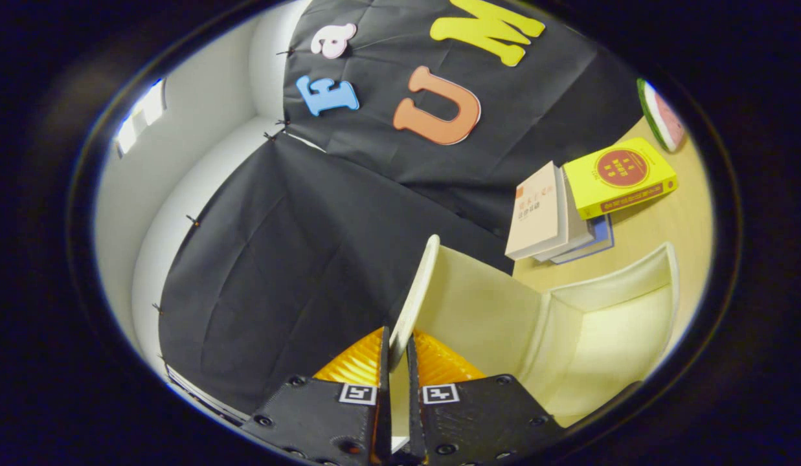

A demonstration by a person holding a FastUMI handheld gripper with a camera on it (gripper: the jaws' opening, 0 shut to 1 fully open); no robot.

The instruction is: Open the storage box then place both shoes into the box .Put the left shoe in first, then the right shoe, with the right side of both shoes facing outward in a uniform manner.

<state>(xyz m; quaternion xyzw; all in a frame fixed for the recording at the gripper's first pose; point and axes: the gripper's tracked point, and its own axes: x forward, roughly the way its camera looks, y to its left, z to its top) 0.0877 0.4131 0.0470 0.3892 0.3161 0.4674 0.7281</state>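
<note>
My gripper (396, 362) pinches the thin edge of the lid (418, 291), a smooth, cream plastic panel, with both fingers pressed on it. The lid stands raised, hinged up from the box (607, 323), whose glossy pale walls curve around an open hollow just ahead of my fingers. Beyond the box, on the light wooden table (685, 213), a few books (568, 207) lie stacked, the top one yellow with a red disc. Past them sits a watermelon slice (660, 115), flat and striped.
</note>
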